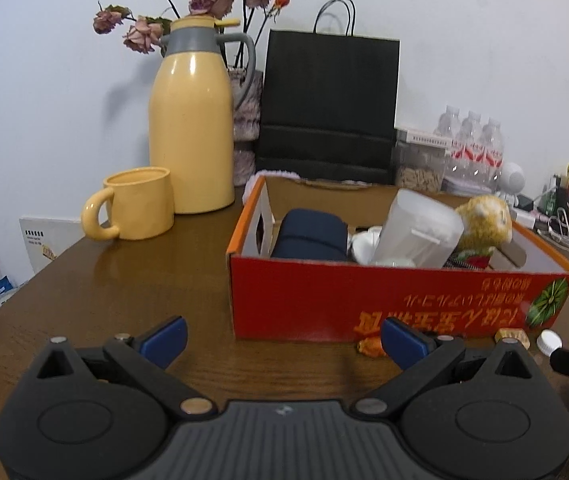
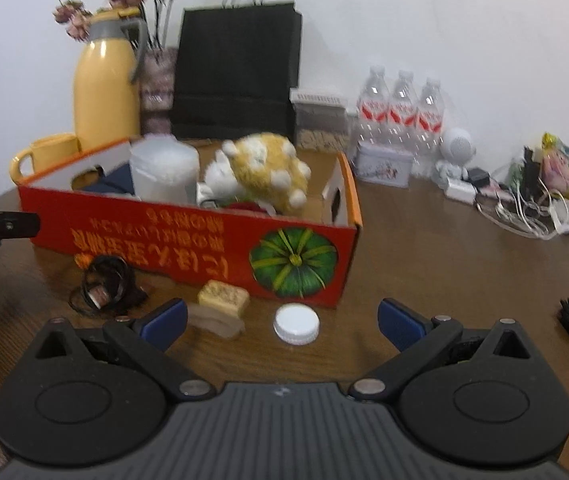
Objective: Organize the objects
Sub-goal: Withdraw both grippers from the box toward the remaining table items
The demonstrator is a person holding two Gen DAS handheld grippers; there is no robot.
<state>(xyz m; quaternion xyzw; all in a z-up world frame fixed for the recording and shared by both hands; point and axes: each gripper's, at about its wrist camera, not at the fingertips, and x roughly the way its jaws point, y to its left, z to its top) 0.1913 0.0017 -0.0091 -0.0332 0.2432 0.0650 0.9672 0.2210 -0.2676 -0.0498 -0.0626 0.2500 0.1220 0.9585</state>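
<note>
Brown wooden table (image 2: pixel 424 248) against a white wall. A red cardboard box (image 2: pixel 188 240) stands at centre, holding a plush toy (image 2: pixel 264 168), a translucent container (image 2: pixel 164 170) and a dark blue pouch (image 1: pixel 308 238). Loose in front of the box: white bottle cap (image 2: pixel 296 323), small wrapped block (image 2: pixel 223 295), coiled black cable (image 2: pixel 104 286). Left gripper (image 1: pixel 284 344) and right gripper (image 2: pixel 282 320) both spread wide, empty, above the tabletop. Yellow jug (image 1: pixel 192 120) and mug (image 1: pixel 136 208) stand left of the box.

Left gripper (image 1: pixel 284 342): black rounded housings, angled black linkage arms, silver pivot screws, blue pads (image 1: pixel 166 340), grey ribbed centre plate with small logo, possibly embossed. Right gripper (image 2: pixel 282 324): same build, blue pads (image 2: pixel 164 322), silver screws.
</note>
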